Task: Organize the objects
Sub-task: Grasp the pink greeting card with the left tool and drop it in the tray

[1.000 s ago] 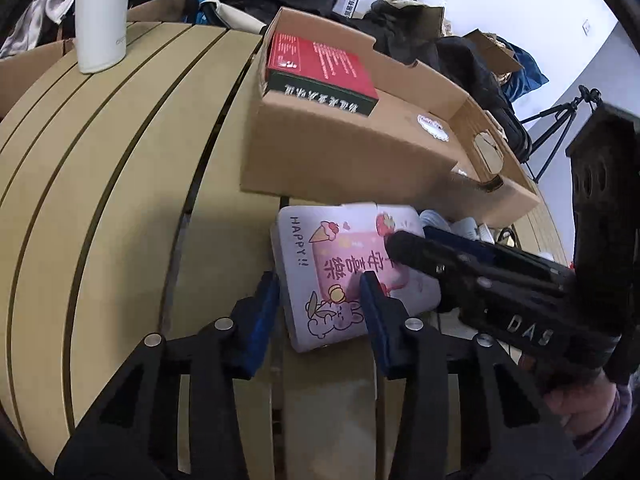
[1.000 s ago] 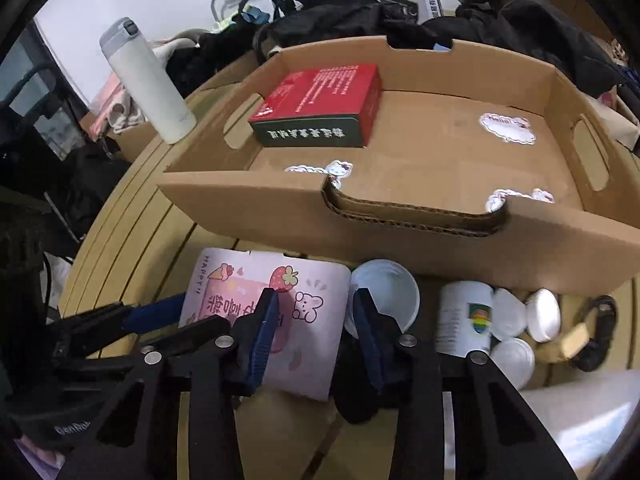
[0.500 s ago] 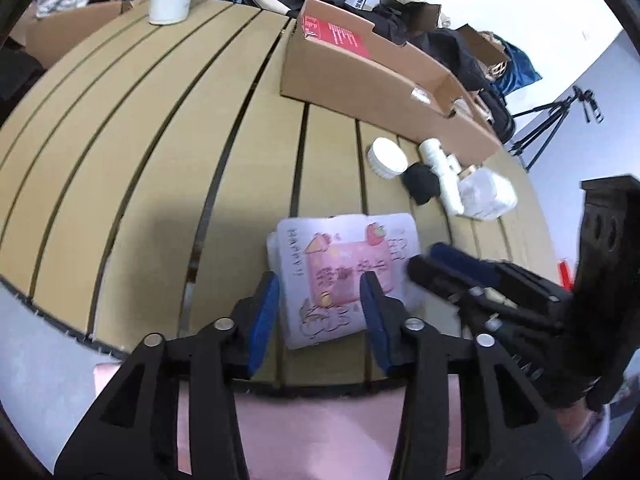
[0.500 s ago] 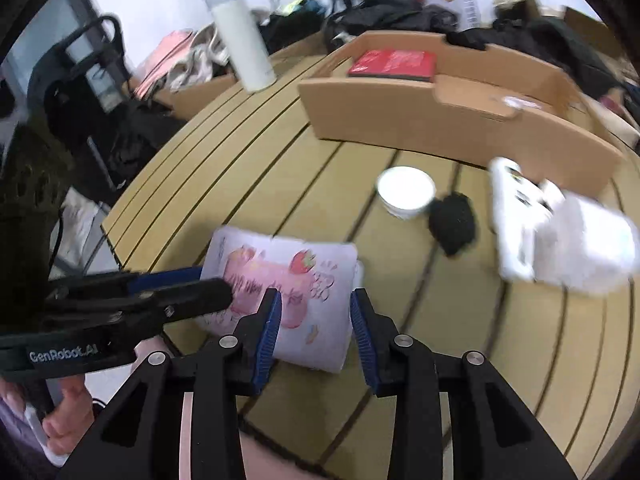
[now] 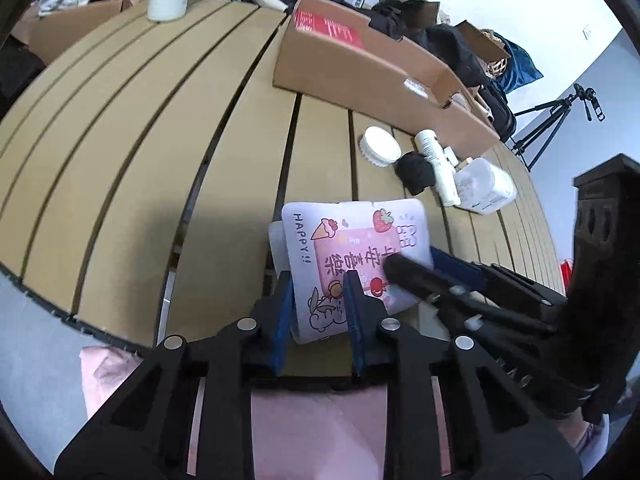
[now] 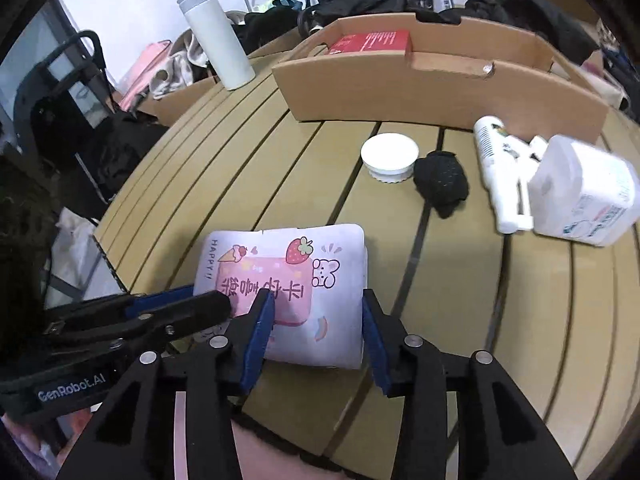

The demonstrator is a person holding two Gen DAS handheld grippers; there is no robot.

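Observation:
A flat white-and-pink packet (image 5: 352,232) (image 6: 288,264), printed with a strawberry and "HAPPY", lies on the slatted wooden table (image 5: 160,160) near its front edge. My left gripper (image 5: 318,304) has its jaws closing on the packet's near left corner: one blue pad meets the edge and the other presses on the printed face. My right gripper (image 6: 316,320) is shut on the packet's right part, one pad at its right edge. Each gripper shows in the other's view, the left gripper (image 6: 208,300) coming in from the left and the right gripper (image 5: 412,262) from the right.
A low cardboard box (image 6: 400,92) holding a red carton (image 6: 372,42) stands at the back. In front of it lie a white round lid (image 6: 390,152), a black cloth lump (image 6: 440,184), a white tube (image 6: 496,168) and a white jar (image 6: 580,196). A white flask (image 6: 216,36) stands far left.
Both grippers and the packet have come back from beside the cardboard box to the table's front edge. The left jaws have since narrowed onto the packet's corner.

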